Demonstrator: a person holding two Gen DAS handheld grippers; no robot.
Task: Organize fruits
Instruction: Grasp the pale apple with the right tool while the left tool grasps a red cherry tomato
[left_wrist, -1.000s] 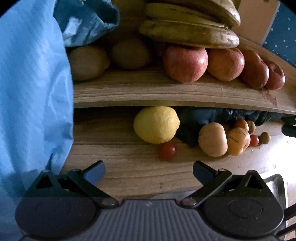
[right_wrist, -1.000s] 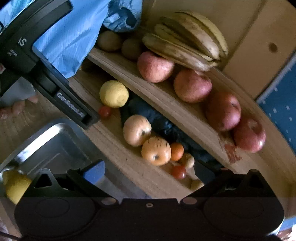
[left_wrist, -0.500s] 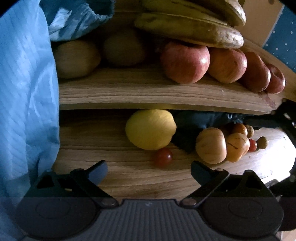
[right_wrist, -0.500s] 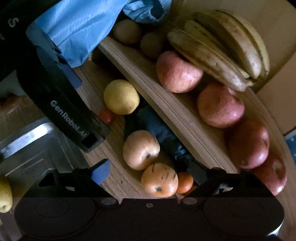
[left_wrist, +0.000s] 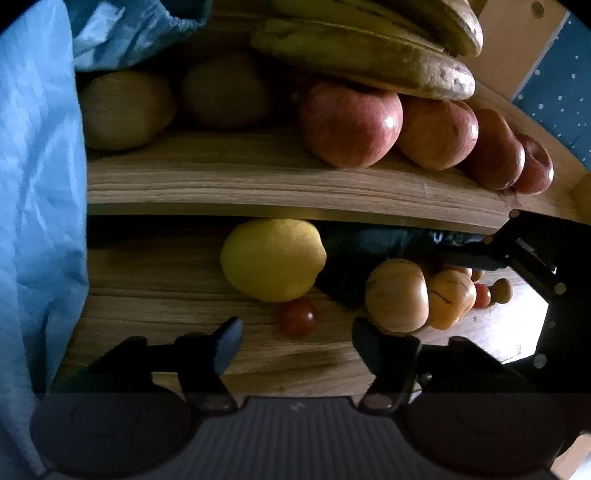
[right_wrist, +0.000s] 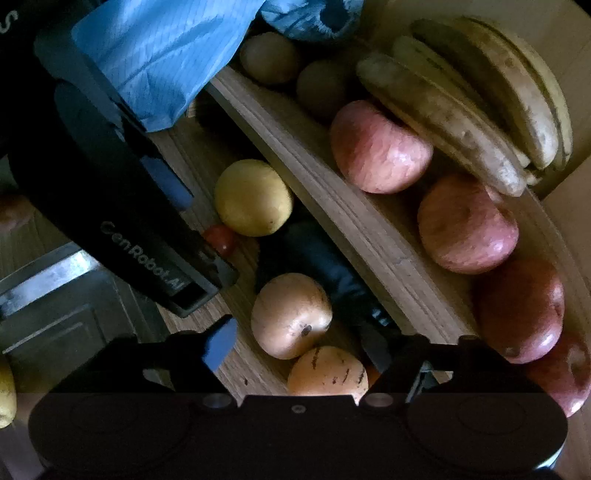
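On the lower wooden board lie a yellow lemon (left_wrist: 273, 258) and, just in front of it, a small red cherry tomato (left_wrist: 297, 317). My left gripper (left_wrist: 297, 345) points down at the tomato with its jaws closing. The tomato sits just beyond the fingertips, untouched. To the right lie a pale round fruit (right_wrist: 291, 315) and an orange streaked fruit (right_wrist: 328, 369). My right gripper (right_wrist: 297, 345) hangs over these two, its jaws closing around them, and the pads show no contact. The left gripper's black body (right_wrist: 147, 229) shows in the right wrist view beside the tomato (right_wrist: 221, 238).
A raised wooden shelf (left_wrist: 258, 184) carries several red apples (left_wrist: 351, 122), bananas (left_wrist: 369, 48) and brown fruits (left_wrist: 125, 107). Blue fabric (left_wrist: 37, 184) hangs at the left. A metal tray (right_wrist: 48, 295) with a yellow fruit (right_wrist: 5, 391) sits at lower left. A dark cloth (right_wrist: 321, 258) lies under the shelf.
Both grippers' jaws have narrowed from wide open. The right gripper came down and closer over the pale and orange fruits, rolling a little. The left gripper barely moved.
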